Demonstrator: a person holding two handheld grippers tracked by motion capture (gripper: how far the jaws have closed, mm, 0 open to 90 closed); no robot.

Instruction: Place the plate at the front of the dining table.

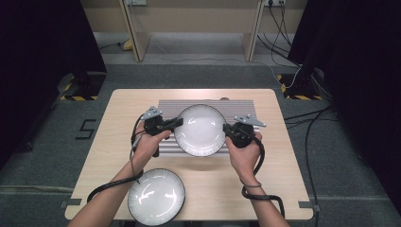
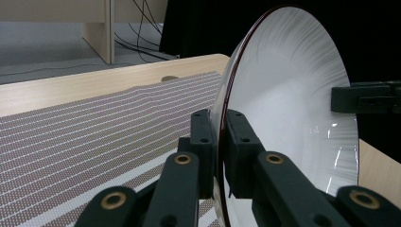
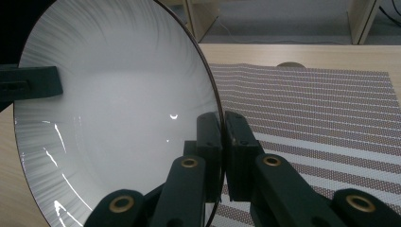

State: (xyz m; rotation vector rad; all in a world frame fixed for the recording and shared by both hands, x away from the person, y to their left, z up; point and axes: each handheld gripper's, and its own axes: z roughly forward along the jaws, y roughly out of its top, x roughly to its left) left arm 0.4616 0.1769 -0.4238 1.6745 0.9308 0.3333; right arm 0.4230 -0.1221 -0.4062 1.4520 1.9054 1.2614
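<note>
- White porcelain with a dark rim: a second plate (image 1: 156,196) lies flat on the pale wooden counter (image 1: 279,156), below and behind the left hand-held gripper (image 1: 176,124), close to the person's left forearm.
- The left hand-held gripper is clenched on the left edge of the held plate (image 1: 200,130); its own view shows both black pads (image 2: 239,142) pressed against the rim, one on each face.
- The held plate sits between the two hand-held grippers, over the striped grey placemat (image 1: 165,105); whether it touches the mat or hangs just above it cannot be told.
- The right hand-held gripper (image 1: 228,130) is clamped on the opposite edge, rim pinched between its pads (image 3: 209,142).
- Judged from this, the step in hand is a two-handed carry or setting-down of the plate at the mat.
- The next move calls for both sides to travel level and together, then release only once the plate rests flat; one side letting go early could tip it.
</note>
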